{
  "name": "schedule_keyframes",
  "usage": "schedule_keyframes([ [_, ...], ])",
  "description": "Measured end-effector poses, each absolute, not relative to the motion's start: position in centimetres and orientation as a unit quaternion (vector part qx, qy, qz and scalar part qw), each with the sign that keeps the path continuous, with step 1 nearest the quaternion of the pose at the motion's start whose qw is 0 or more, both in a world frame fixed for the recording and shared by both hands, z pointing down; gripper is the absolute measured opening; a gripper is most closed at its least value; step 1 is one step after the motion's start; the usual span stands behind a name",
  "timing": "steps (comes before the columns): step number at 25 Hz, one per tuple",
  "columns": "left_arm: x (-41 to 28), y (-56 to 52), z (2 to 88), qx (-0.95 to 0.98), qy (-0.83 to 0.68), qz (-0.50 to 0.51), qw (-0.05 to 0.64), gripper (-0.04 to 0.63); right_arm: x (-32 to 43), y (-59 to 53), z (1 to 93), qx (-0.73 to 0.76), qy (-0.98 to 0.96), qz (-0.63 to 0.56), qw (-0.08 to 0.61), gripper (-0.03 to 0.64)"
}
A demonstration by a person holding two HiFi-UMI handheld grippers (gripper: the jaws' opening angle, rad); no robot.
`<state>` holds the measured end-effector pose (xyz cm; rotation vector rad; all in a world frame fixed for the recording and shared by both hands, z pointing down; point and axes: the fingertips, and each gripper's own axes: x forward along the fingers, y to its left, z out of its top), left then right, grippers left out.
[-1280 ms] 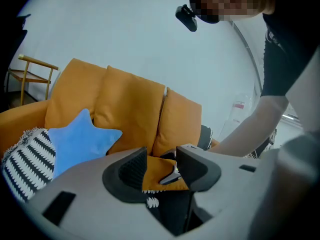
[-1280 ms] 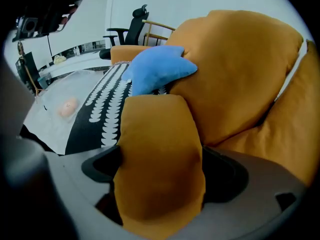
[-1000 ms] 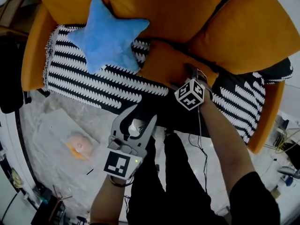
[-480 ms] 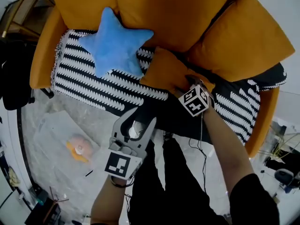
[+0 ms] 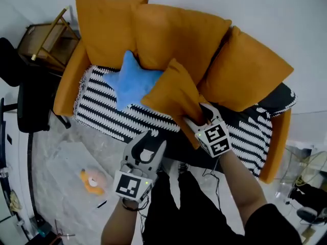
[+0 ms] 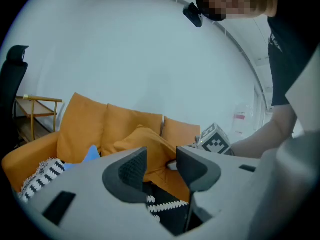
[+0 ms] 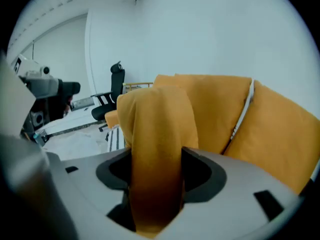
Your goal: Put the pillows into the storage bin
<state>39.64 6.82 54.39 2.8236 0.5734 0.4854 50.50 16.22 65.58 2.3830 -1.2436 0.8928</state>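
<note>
Pillow (image 5: 171, 96) hangs over sofa (image 5: 69, 93), clamped in right claw (image 5: 198, 119) whose jaws have just been closing; left claw (image 5: 148, 148) stands apart, empty

You are looking down on an orange sofa (image 5: 68, 93) wearing a black-and-white striped throw (image 5: 102, 112). A blue star pillow (image 5: 132, 83) is lying on the throw, and three orange cushions (image 5: 173, 34) are leaning behind it. An orange toy (image 5: 92, 180) is lying on the floor (image 5: 53, 160).
</note>
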Motion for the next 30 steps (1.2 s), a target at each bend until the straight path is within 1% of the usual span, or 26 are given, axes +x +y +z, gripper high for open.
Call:
schedule_keyframes([
  [7, 39.8, 5.5, 45.0, 0.976, 0.172, 0.105, 0.082, 0.17, 50.5, 13.6, 50.0, 0.86, -0.459, 0.196, 0.111, 0.278],
  [15, 38.9, 4.0, 34.0, 0.99, 0.138, 0.029, 0.023, 0.17, 49.1, 12.7, 35.3, 0.872, -0.475, 0.078, 0.084, 0.281],
  [21, 37.4, 3.8, 28.2, 0.993, 0.114, -0.019, -0.012, 0.17, 47.5, 13.8, 29.7, 0.872, -0.484, 0.027, 0.067, 0.281],
  [27, 36.6, 4.2, 26.6, 0.995, 0.094, -0.033, -0.021, 0.167, 47.0, 15.0, 27.8, 0.87, -0.488, 0.008, 0.063, 0.281],
  [28, 36.5, 4.4, 26.6, 0.995, 0.09, -0.032, -0.023, 0.163, 46.8, 15.1, 27.7, 0.869, -0.49, 0.007, 0.063, 0.281],
  [30, 36.0, 4.7, 26.6, 0.996, 0.08, -0.031, -0.025, 0.123, 46.4, 15.5, 27.6, 0.867, -0.494, 0.006, 0.064, 0.281],
])
